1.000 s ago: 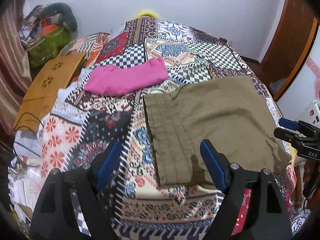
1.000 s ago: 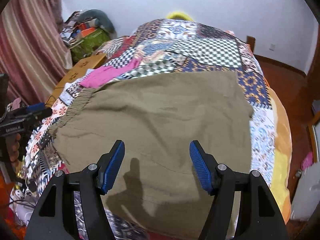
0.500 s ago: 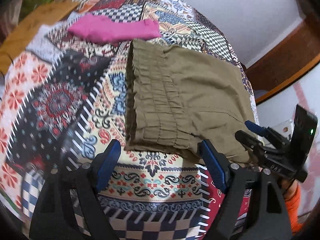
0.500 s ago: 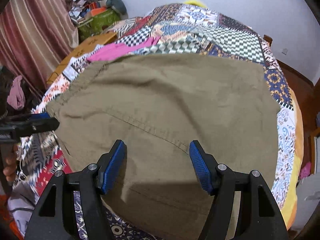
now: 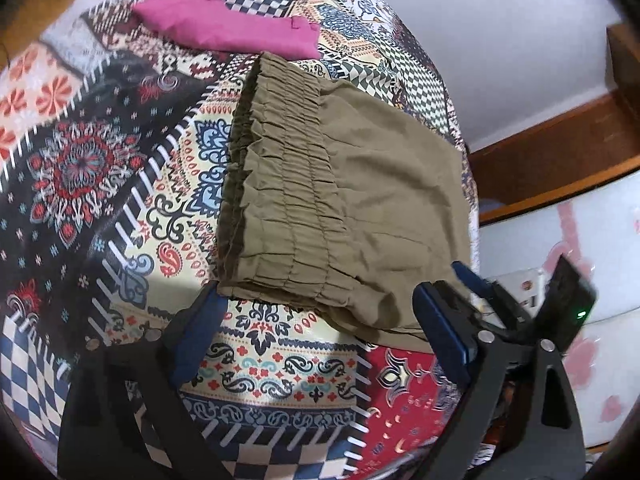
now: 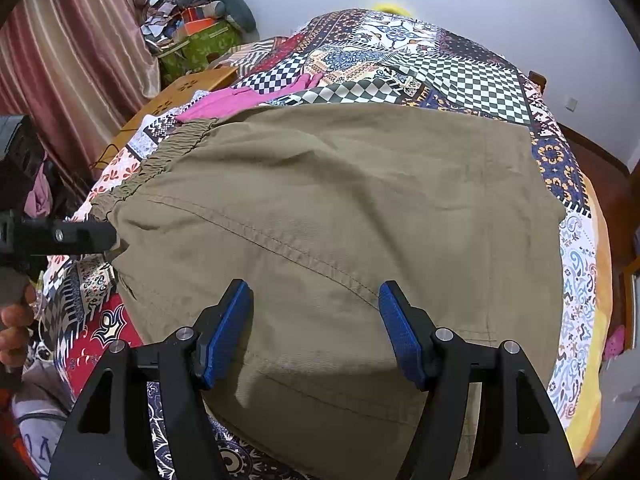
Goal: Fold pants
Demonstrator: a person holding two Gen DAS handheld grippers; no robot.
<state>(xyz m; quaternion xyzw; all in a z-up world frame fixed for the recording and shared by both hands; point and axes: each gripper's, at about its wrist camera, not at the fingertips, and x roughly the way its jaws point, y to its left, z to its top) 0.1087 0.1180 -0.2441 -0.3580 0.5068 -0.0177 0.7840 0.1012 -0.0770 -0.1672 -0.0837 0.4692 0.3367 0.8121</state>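
Both tools are spread wide and grasp nothing: the left tool hovers at the near waistband corner of the olive pants, the right tool over their near edge. The pants lie flat on the patchwork bed. Judging by this, a fold's grasp is being set up; next, each tool must close on the near edge.

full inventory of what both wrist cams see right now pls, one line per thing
pants: 1, olive, flat on the bed, elastic waistband to the left
pink garment: 1, magenta, folded, beyond the waistband
bedspread: 1, multicolour patchwork, covers the bed
wooden board: 1, tan, left of the bed
green bag: 1, far left corner
curtain: 1, maroon striped, left wall
left gripper: open, at the waistband's near corner
right gripper: open, over the near edge
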